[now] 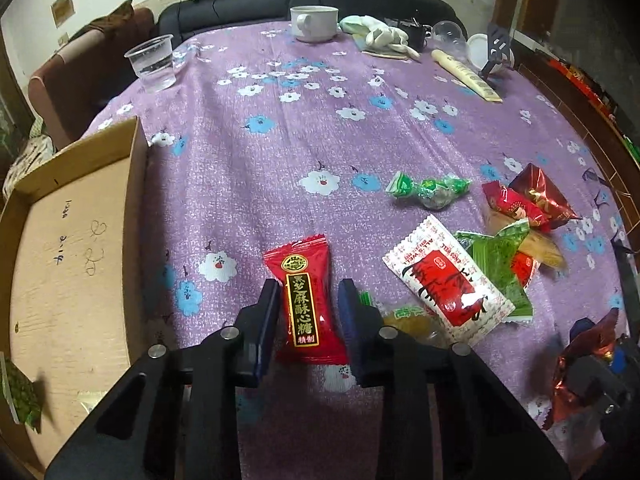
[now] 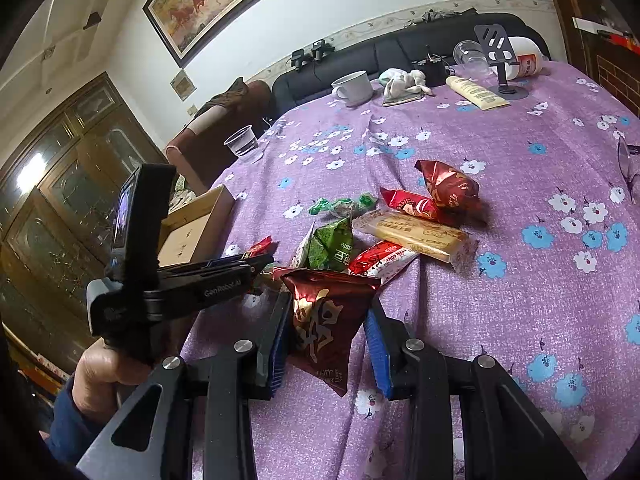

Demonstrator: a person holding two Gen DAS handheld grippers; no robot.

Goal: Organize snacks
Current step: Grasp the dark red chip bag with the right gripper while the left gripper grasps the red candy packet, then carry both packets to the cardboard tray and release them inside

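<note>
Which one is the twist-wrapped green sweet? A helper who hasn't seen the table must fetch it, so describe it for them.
On the purple flowered tablecloth, find the snack pile on the right. The green twist-wrapped sweet lies alone just beyond that pile, touching nothing. Unlike the flat green packet in the pile, it is round with both ends twisted.

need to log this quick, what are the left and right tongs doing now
left tongs: closed on the red candy packet
right tongs: holding the dark red foil snack

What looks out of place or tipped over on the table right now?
At the far edge, a clear plastic cup lies on its side beside the phone stand. The snacks form a loose, overlapping pile on the cloth. No spill or damage is visible.
</note>
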